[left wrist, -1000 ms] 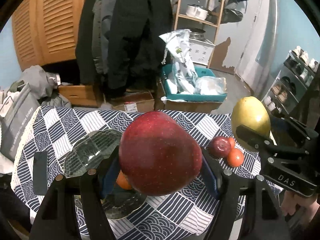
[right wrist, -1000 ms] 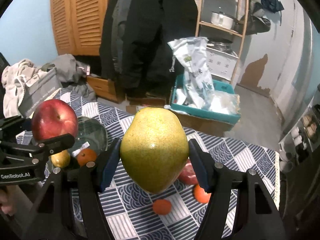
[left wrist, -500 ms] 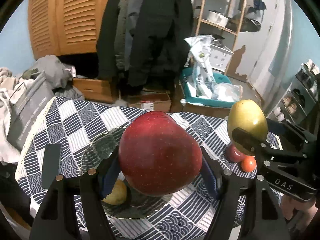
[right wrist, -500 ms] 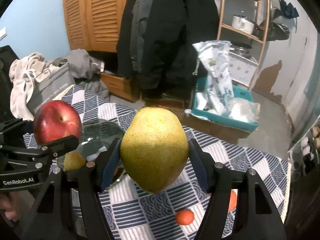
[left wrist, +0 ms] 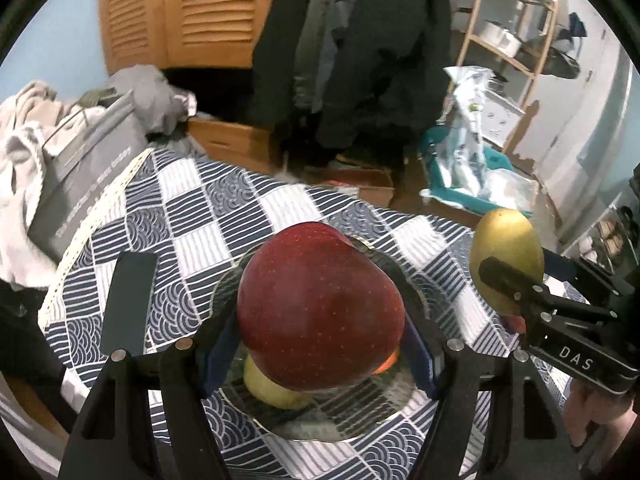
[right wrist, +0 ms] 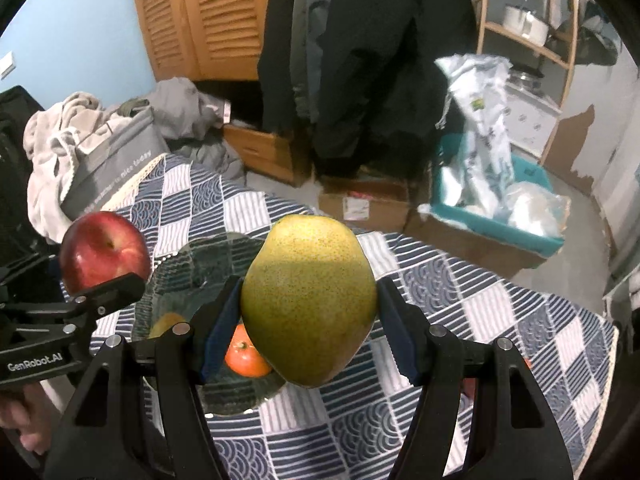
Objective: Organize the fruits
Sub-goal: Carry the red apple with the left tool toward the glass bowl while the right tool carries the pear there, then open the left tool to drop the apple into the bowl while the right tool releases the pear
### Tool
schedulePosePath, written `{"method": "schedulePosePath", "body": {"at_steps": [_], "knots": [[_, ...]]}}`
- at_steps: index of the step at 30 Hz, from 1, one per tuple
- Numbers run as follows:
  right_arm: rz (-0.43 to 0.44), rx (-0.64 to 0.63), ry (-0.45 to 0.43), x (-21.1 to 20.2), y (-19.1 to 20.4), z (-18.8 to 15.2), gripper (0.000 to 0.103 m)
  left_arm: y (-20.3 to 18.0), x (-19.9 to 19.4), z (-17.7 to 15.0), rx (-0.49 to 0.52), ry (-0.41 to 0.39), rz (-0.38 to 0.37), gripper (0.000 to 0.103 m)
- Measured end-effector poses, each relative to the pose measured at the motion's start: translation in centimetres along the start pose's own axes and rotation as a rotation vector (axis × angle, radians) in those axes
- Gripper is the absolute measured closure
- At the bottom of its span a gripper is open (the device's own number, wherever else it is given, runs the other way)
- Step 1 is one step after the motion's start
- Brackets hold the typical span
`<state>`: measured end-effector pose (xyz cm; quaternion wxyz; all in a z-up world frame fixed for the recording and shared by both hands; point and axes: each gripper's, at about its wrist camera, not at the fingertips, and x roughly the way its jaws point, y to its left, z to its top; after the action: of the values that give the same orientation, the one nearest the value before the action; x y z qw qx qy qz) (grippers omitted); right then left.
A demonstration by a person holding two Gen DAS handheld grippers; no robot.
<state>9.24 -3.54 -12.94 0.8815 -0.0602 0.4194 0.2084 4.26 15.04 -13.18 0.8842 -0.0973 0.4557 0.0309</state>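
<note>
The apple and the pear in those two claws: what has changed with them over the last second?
Both fruits have been carried over toward the glass plate. The red apple in the left gripper now hangs over the plate, and the pear in the right gripper has come to its edge, over the orange lying there. Nothing was taken or let go: both grips are unchanged.

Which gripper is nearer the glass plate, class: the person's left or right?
Left. The left gripper, holding the red apple, hangs over the glass plate; the right gripper, holding the pear, is beside its edge.
</note>
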Motion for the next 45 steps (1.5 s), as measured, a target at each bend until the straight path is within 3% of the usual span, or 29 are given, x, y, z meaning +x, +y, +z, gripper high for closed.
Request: {"method": "schedulePosePath", "body": {"at_steps": [12, 30, 45], "knots": [[0.061, 0.001, 0.134, 6.3, 2.0, -1.0, 0.036, 2.8, 4.5, -1.4, -0.07, 0.111, 0.036, 0.029], [0.112, 0.02, 0.24, 10.1, 3.1, -2.4, 0.036, 4.3, 7.8, -3.1, -0.116, 0.222, 0.037, 0.029], [0.169, 0.073, 0.262, 10.7, 2.3, -2.3, 0.034, 4.2, 8.0, -3.0, -0.105, 0.22, 0.057, 0.029]]}}
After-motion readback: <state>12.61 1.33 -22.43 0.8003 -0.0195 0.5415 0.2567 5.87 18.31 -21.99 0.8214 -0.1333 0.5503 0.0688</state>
